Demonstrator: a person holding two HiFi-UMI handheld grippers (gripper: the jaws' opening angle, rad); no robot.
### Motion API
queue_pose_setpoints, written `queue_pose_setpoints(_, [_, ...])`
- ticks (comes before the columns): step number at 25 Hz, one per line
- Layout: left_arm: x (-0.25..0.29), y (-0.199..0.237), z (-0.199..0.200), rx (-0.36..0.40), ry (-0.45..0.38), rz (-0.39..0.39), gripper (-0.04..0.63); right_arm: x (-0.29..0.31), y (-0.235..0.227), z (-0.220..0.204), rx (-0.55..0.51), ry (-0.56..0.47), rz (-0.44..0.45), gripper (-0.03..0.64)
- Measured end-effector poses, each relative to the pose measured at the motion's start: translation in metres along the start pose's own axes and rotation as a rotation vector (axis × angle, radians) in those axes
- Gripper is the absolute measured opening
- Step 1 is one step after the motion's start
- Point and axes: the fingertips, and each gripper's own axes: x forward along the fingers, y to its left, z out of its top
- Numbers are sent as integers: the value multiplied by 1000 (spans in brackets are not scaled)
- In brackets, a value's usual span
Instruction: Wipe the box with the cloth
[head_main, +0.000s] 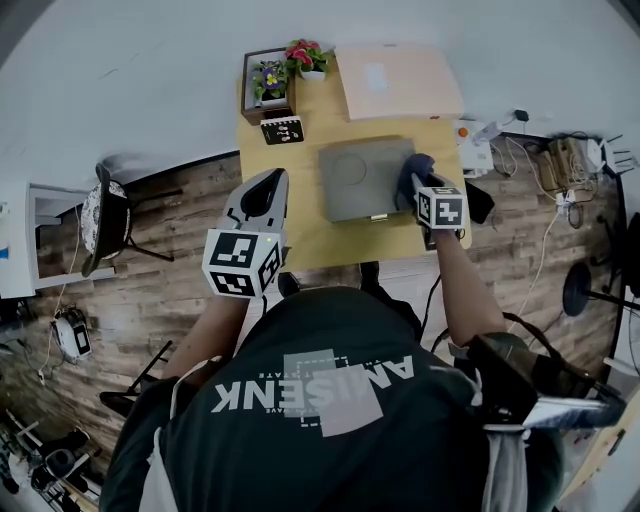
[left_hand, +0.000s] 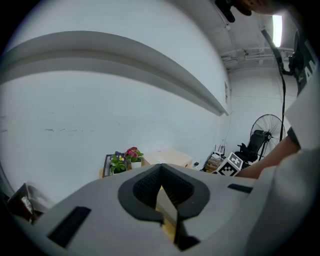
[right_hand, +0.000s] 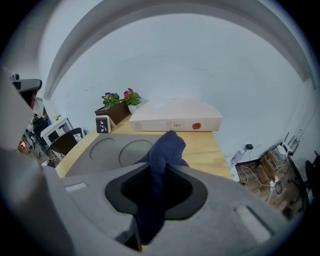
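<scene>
Dark shirt (head_main: 330, 400) fills the foreground beneath both arms. On the wooden table (head_main: 310, 245) the grey box (head_main: 355, 185) lies flat, and the blue cloth (head_main: 412, 168) sits at its right edge, pinched in the right gripper (head_main: 418, 185). The left gripper (head_main: 270, 185) hovers left of the box, jaws together on nothing. Potted flowers (head_main: 305, 55) stand at the far edge.

Head view steeply overhead, gripper views low, facing wall (left_hand: 100, 125) (flowers (head_main: 305, 52) shared)

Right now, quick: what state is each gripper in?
Left gripper: closed, nothing between its jaws.
Right gripper: closed on the blue cloth.
</scene>
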Motion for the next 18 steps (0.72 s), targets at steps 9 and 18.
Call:
queue_pose_setpoints(9, [-13,18,-2,-3,-12,-25,0,6,44,-1,-69,56,-9,72])
queue_pose_setpoints(18, [-36,35,-6,-6,-21,-13,0,15,97,0,-85,75,5,72])
